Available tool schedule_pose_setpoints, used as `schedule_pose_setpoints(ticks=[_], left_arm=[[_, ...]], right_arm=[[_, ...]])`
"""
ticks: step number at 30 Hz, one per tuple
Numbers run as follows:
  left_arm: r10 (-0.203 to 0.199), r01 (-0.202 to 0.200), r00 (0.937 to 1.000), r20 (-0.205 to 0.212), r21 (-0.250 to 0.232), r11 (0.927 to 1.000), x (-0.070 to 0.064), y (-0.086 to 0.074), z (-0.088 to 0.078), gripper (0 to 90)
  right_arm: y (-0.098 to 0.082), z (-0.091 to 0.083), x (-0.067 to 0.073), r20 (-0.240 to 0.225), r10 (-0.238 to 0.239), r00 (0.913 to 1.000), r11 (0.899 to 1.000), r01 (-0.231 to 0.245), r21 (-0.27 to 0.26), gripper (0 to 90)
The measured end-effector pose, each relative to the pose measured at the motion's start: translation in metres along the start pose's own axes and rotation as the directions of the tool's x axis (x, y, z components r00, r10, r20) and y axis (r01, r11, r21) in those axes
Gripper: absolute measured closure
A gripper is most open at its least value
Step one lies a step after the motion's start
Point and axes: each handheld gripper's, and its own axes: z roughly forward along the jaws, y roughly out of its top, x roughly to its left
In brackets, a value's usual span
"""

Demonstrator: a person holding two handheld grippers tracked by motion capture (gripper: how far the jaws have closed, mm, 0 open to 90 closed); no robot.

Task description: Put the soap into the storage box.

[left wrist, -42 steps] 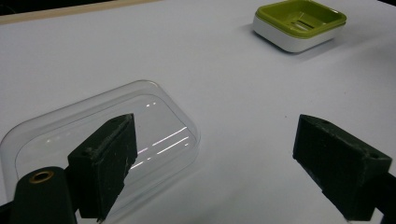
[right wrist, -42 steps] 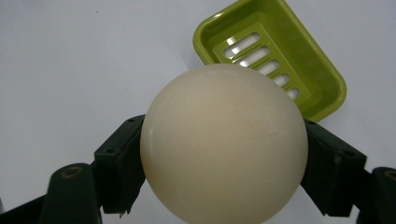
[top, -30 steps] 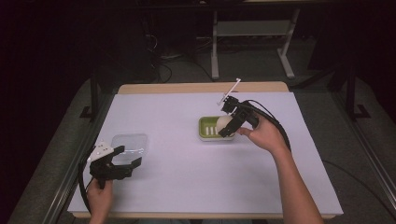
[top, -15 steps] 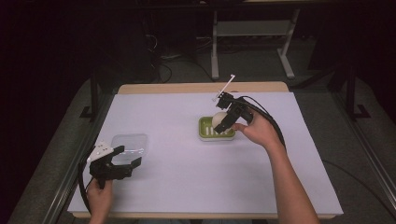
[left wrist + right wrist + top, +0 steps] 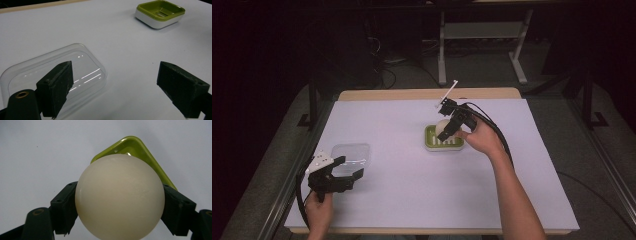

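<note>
White sheet (image 5: 412, 190) covers my table, with dark floor and a metal stand beyond its far edge, and broad bare sheet lies between my two grippers. My right gripper (image 5: 120, 202) is clamped on a cream ball (image 5: 120, 197), apparently just above the green soap dish (image 5: 432, 145) beneath it. My left gripper (image 5: 115, 85) rests with jaws wide apart, holding nothing, a clear lid (image 5: 85, 62) just ahead at its left jaw.

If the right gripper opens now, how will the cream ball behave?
The ball is round and smooth, so it would likely roll once freed. It sits over the green dish, whose raised rim may catch it. The right gripper touches only its sides, so it might slip.
</note>
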Motion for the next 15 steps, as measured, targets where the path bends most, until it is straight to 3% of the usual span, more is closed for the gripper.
schedule_pose_setpoints(ticks=[15], left_arm=[[-0.002,0.002,1.0,0.001,-0.003,1.0,0.001,0.0,0.0,12.9]], right_arm=[[0.006,0.012,-0.005,0.011,0.022,0.9997,1.0,-0.022,0.011,23.4]])
